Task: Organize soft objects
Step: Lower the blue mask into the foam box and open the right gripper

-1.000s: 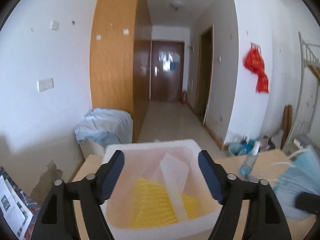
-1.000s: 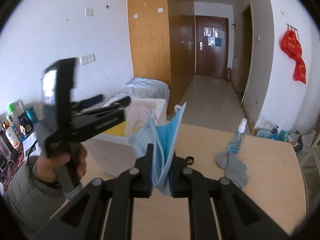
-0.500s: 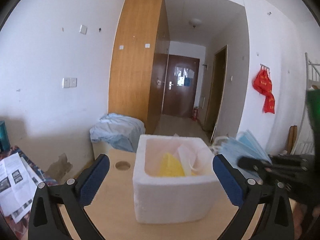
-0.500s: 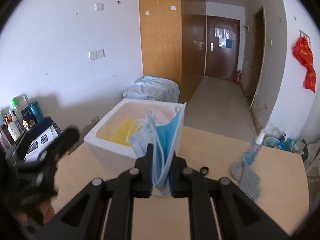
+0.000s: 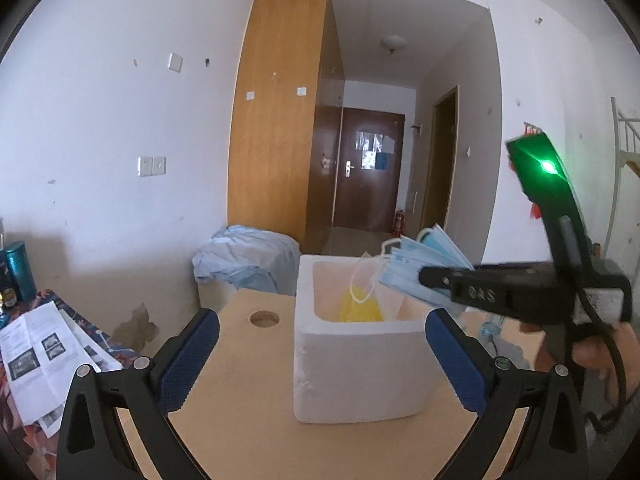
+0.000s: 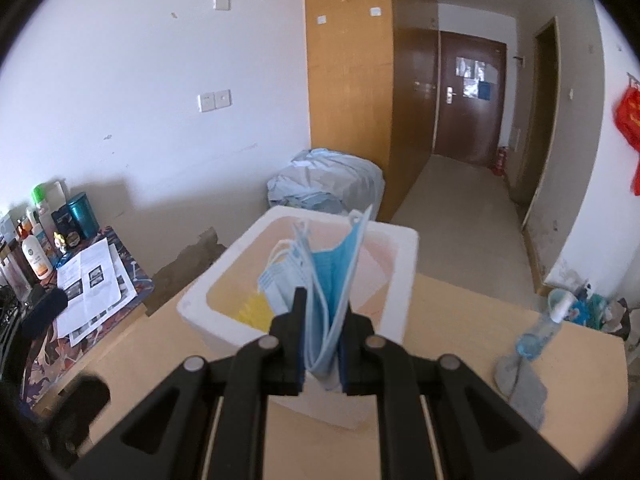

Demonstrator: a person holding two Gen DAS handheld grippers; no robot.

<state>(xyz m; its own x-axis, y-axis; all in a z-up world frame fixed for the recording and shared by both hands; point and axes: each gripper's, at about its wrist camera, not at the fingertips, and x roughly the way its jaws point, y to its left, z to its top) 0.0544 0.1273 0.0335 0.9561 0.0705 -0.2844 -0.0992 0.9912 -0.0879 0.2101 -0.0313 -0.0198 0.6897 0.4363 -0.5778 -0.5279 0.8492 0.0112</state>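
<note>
Nearest, the left gripper (image 5: 320, 344) stands with its 2 blue-padded fingers (image 5: 188, 354) spread wide and nothing between them; the white foam box (image 5: 360, 376) sits on the wooden table (image 5: 248, 432) just beyond the tips. The right gripper (image 6: 320, 344) is clamped on a stack of blue face masks (image 6: 332, 284), held upright by the lower edge, with the upper edge fanned out. Seen from the left wrist, the right gripper (image 5: 428, 278) reaches in from the right of the box, and the stack of blue face masks (image 5: 420, 264) hangs over the box's right rim, white ear loops dangling inside. A yellow soft item (image 5: 360, 308) lies at the bottom of the box. Right of the box, a grey cloth (image 6: 520, 380) and a clear spray bottle (image 6: 540, 332) rest on the table. Left of the box, printed papers (image 6: 92, 284) lie on a low patterned surface. Behind the box, a pale blue bundle (image 5: 248, 260) lies on the floor against the wooden wardrobe (image 5: 276, 120), and a dark door (image 5: 368, 172) closes the corridor beyond
</note>
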